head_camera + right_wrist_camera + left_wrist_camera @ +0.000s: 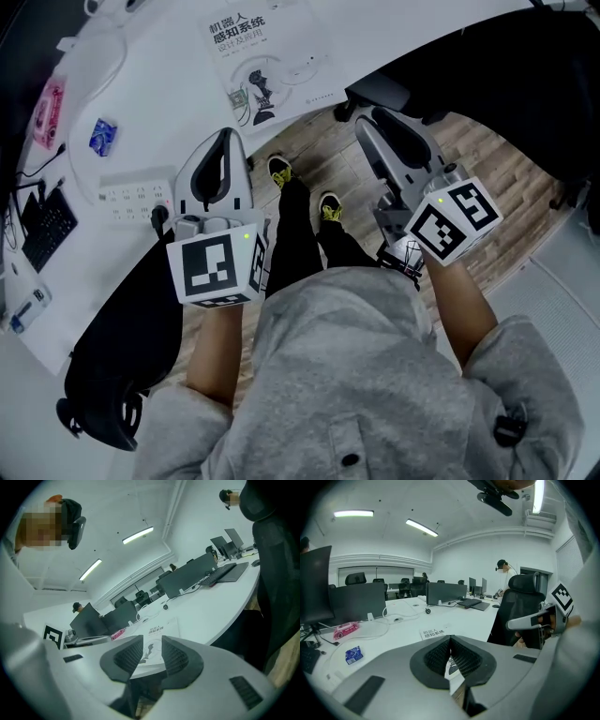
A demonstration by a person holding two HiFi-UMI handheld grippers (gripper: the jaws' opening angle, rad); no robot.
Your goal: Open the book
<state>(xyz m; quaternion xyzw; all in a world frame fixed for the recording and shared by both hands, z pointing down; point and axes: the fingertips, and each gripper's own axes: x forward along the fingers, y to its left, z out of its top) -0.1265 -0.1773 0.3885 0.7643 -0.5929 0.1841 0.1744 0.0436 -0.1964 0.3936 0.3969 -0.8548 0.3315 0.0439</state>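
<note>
Hovering both grippers short of the closed book (pixel 265 66).
Spotting it flat and cover-up on the white worktop (pixel 159 103), close to the near edge, ahead of both pairs of fingers and apart from them. Holding the left gripper (pixel 450 639) near that edge with fingers pressed tip to tip, nothing between. Holding the right gripper (pixel 152 639) out over the wooden floor, fingers parted and empty, with the book's cover showing through the gap, further off. Passing a power strip (pixel 131 199) on the left.
</note>
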